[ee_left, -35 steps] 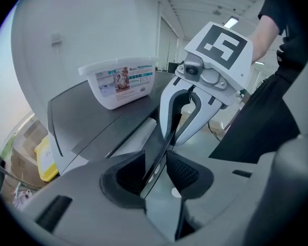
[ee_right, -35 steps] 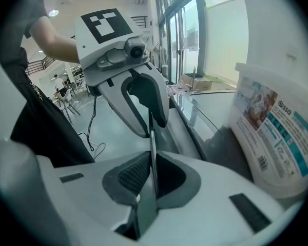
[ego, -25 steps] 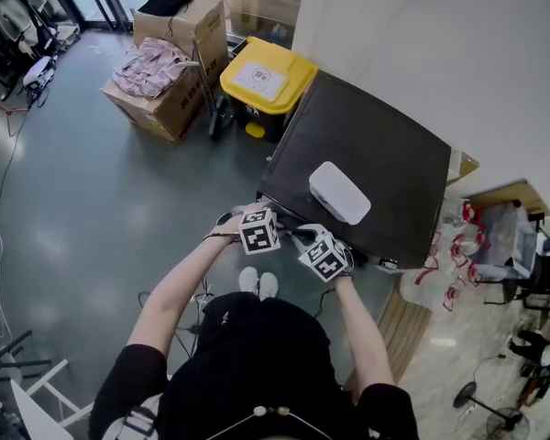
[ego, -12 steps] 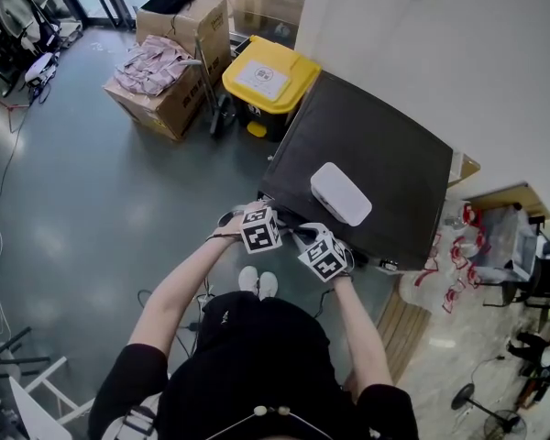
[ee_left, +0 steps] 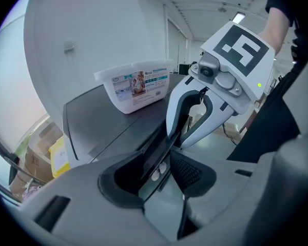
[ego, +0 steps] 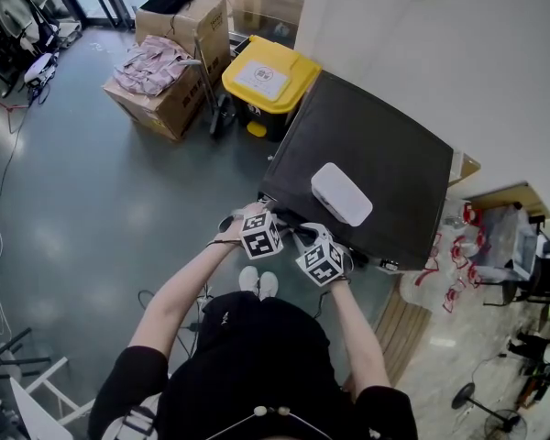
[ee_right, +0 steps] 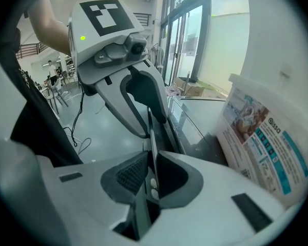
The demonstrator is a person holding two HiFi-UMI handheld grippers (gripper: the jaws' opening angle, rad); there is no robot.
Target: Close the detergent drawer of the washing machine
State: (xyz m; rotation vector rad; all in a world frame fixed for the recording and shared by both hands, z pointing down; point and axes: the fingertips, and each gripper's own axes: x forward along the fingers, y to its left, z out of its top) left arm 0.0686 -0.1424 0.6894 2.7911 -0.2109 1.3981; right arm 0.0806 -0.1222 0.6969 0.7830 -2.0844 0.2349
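The detergent drawer (ee_left: 167, 140) shows as a thin dark panel along the front top edge of the washing machine (ego: 376, 172), running between both claws. It is likely stiff, light plastic on slides, best pushed flat on its face (how far out it stands I cannot tell). The left claw (ee_left: 161, 163) is opening wide round the panel's edge. The right claw (ee_right: 151, 170) is opening too, pads barely clear. A white tub (ego: 340, 193) on top obstructs nothing.

I am seeing a yellow bin (ego: 268, 79) sitting near a cardboard box (ego: 170, 108) on the grey floor (ego: 92, 218). Pink clothes (ego: 151, 64) are lying on the box.
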